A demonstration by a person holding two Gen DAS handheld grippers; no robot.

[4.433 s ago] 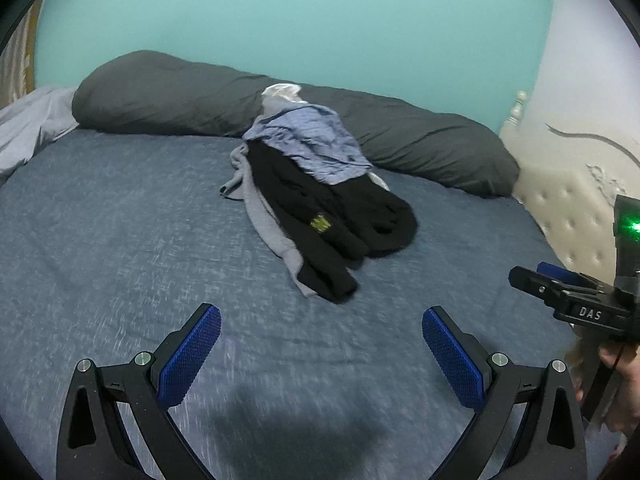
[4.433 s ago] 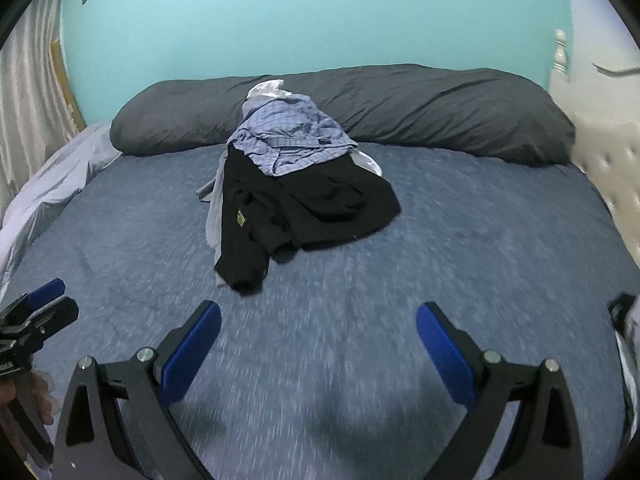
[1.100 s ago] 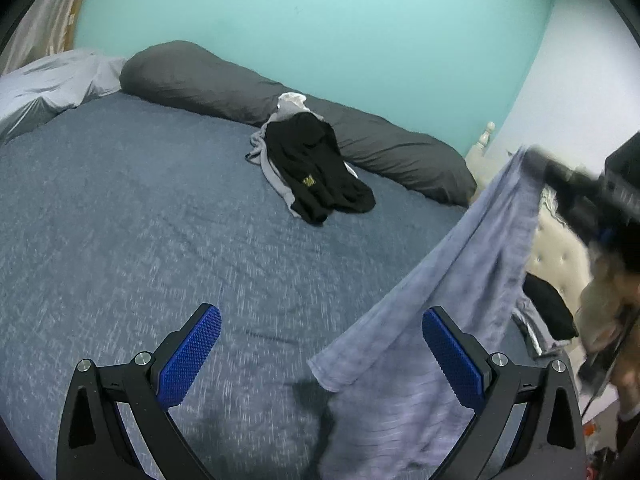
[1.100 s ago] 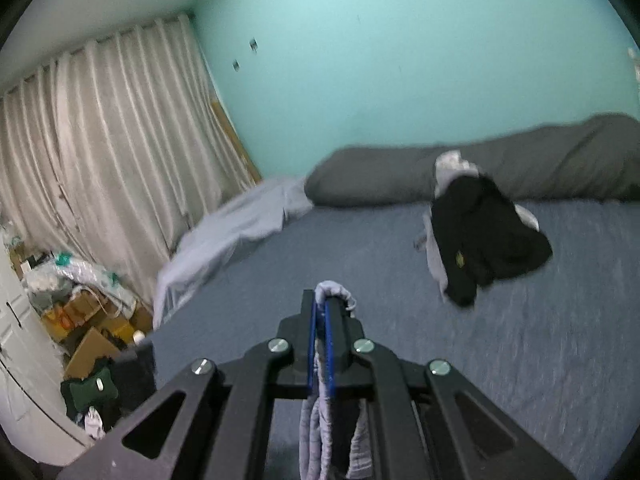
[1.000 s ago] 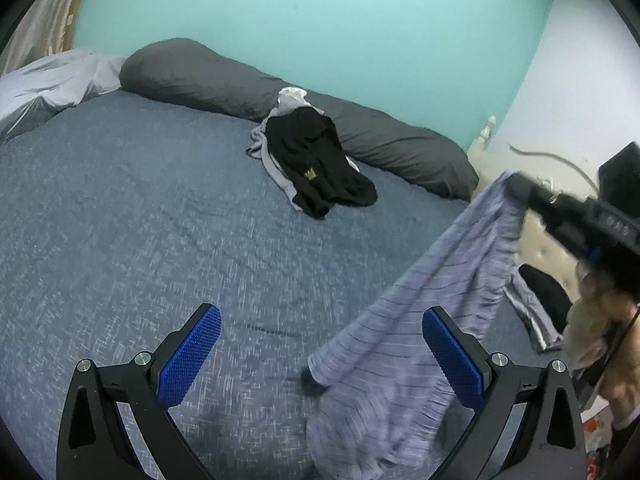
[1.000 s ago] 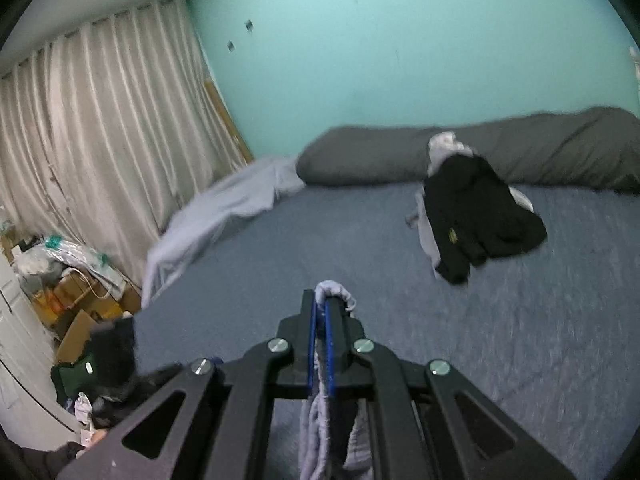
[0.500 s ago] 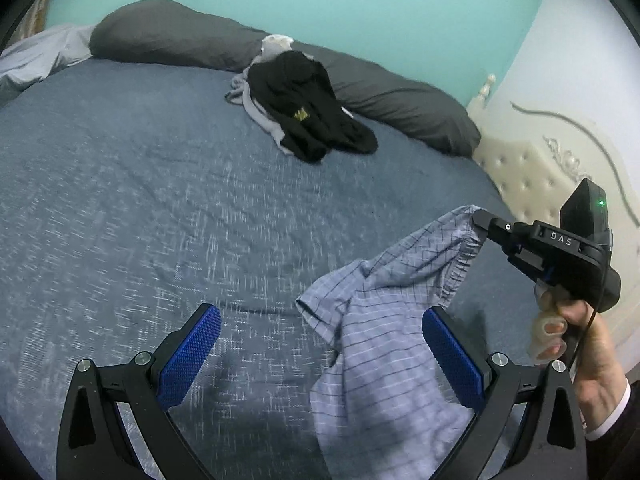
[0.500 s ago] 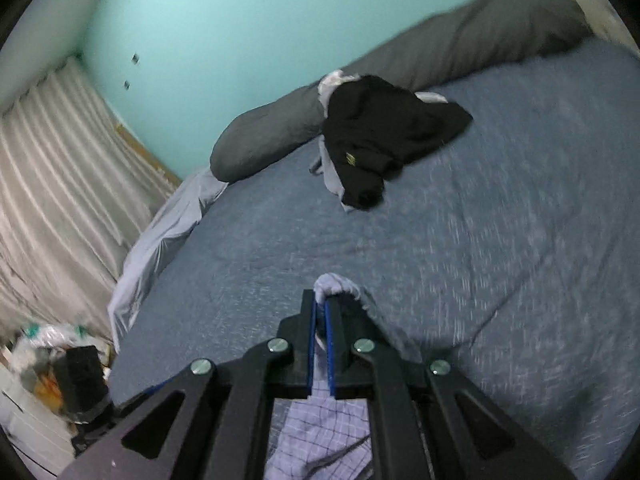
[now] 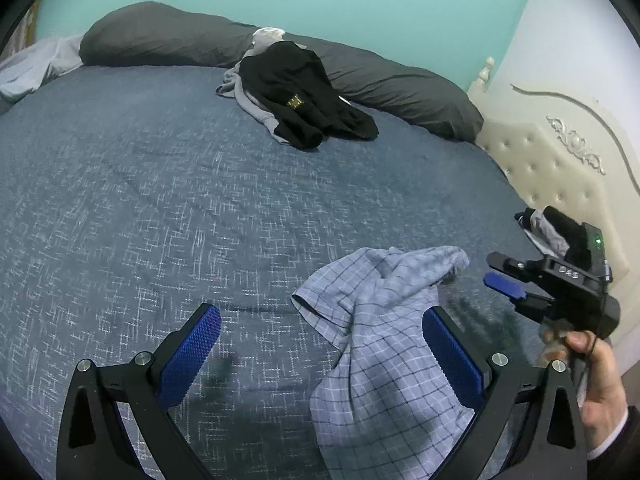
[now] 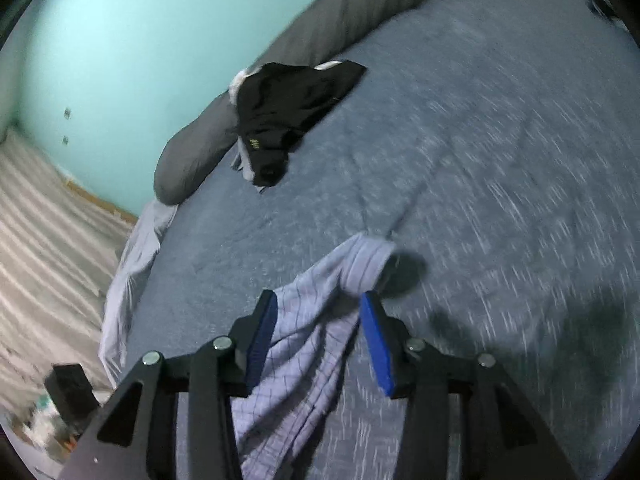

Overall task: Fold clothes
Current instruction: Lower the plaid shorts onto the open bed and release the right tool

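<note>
Since the earlier frames the checked blue garment (image 9: 384, 344), then hanging clamped from the raised right gripper (image 9: 496, 274), had come down onto the bed (image 9: 160, 200), and that gripper's pads had parted.

Left wrist view. Left gripper (image 9: 320, 360): jaws spread wide, nothing pressed between the blue pads; one pad overlapped the garment's right side. Garment: crumpled in the near right of the bed cover, one hemmed corner pointing left, its far bunched end just beside the right gripper's tips but not held by them. Right gripper: at the right edge, held in a hand (image 9: 600, 376), jaws opening. Open room: the whole left and middle of the blue cover lay bare. Far side: a black garment (image 9: 304, 92) piled on grey and white pieces against a long grey bolster (image 9: 400, 84). Right edge: a cream tufted headboard (image 9: 560, 184), with dark clothes heaped at its foot.

Right wrist view, blurred. Right gripper (image 10: 318, 340): jaws opening, the garment (image 10: 304, 360) lying loose between them and trailing nearward, untouched by the right pad. Bare cover to the right and beyond. Black garment (image 10: 288, 108) far, by the bolster. Left edge: pale curtain.
</note>
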